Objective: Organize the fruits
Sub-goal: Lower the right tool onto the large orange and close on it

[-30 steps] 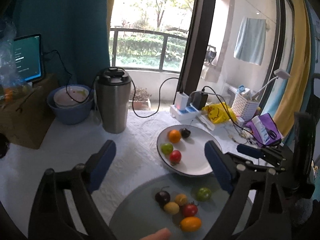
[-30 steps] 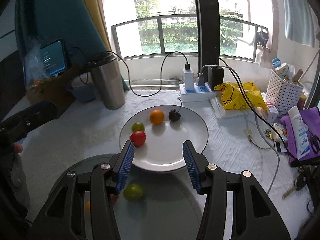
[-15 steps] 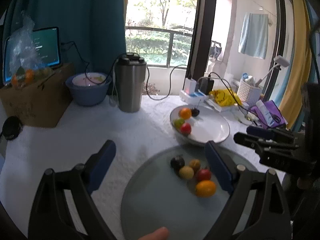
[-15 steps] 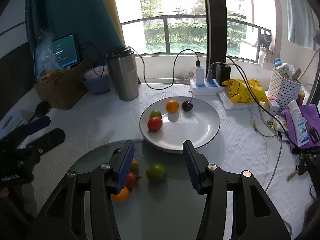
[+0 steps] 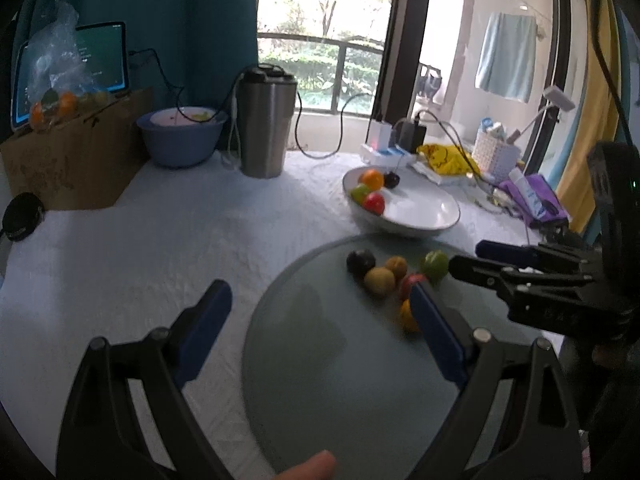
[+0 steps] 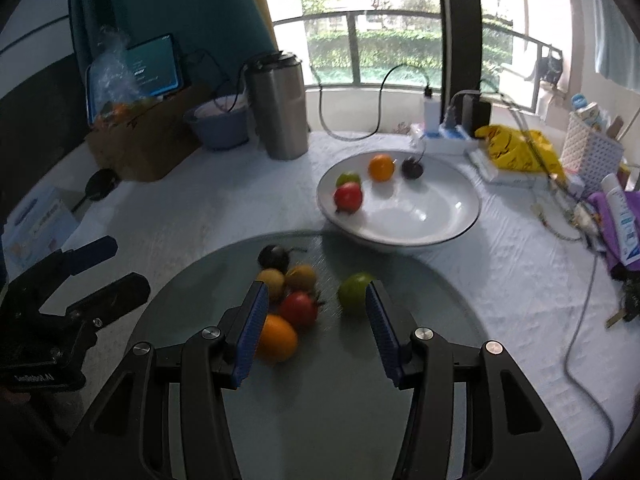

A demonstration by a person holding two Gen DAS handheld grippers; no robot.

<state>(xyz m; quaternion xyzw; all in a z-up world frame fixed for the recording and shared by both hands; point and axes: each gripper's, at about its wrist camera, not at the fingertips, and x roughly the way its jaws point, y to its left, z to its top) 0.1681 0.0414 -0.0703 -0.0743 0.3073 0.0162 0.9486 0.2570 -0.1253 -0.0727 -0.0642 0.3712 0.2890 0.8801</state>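
Right wrist view gave us the clearest look: our right gripper [image 6: 316, 312] hung over the glass disc [image 6: 320, 420], its jaws partly apart and holding nothing, with the red tomato [image 6: 299, 308] in the gap ahead of them and the green one [image 6: 354, 288] just beside the right pad. The orange fruit [image 6: 278, 338] lay against the left pad's side, partly hidden by it. Behind these sat two yellow ones [image 6: 301, 276] and a dark one [image 6: 273, 256], all bunched close together. Four more fruits rested in the white bowl [image 6: 460, 220] beyond the disc: red, green, orange and dark.

From the left wrist we saw our left gripper [image 5: 320, 316] spread wide and empty, above the disc's near left part, with the cluster off by its right finger.

We judged these small fruits to be light, round and smooth-skinned, so likely to roll on the slick glass at a nudge and to slip from a loose hold. If real, they would bruise or split under a hard squeeze; we could not tell whether they were real or plastic. We reckoned the best hold was across the widest middle, pads level on both sides, closing gently. The green one stood a little apart from the rest, so it looked the easiest to take without knocking its neighbours.
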